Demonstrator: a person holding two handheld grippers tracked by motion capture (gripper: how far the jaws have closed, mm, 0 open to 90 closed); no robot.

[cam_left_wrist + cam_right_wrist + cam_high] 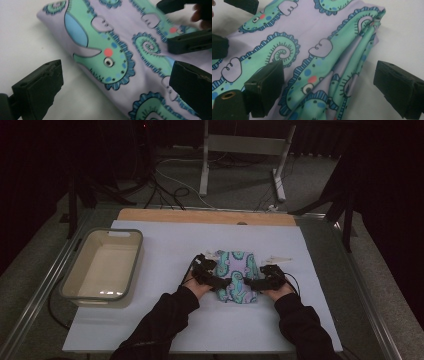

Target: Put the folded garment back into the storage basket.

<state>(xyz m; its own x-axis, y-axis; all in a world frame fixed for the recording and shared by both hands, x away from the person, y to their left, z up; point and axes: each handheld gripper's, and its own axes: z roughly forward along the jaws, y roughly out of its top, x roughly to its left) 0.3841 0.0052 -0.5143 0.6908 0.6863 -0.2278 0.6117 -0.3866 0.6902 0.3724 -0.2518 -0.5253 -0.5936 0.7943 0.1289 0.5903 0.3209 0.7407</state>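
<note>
Two dark-sleeved forearms entering from the near edge of a white table sheet (150,330), each hand gripping a black two-jaw tool. Left gripper (223,283) at the left side of a folded lilac cloth printed with green and blue seahorses (237,275), jaws spread wide, one over bare sheet, the other over the fabric, clamping nothing. Right gripper (250,284) at the cloth's right side, jaws likewise wide apart, straddling the bunched folded edge without closing on it. Cloth lying flat near the middle of the sheet, between both tools. Farther left, an empty grey-rimmed cream plastic tub (102,265). Beyond, a wooden table edge (205,216), floor cables and a pale metal stand (245,150).
</note>
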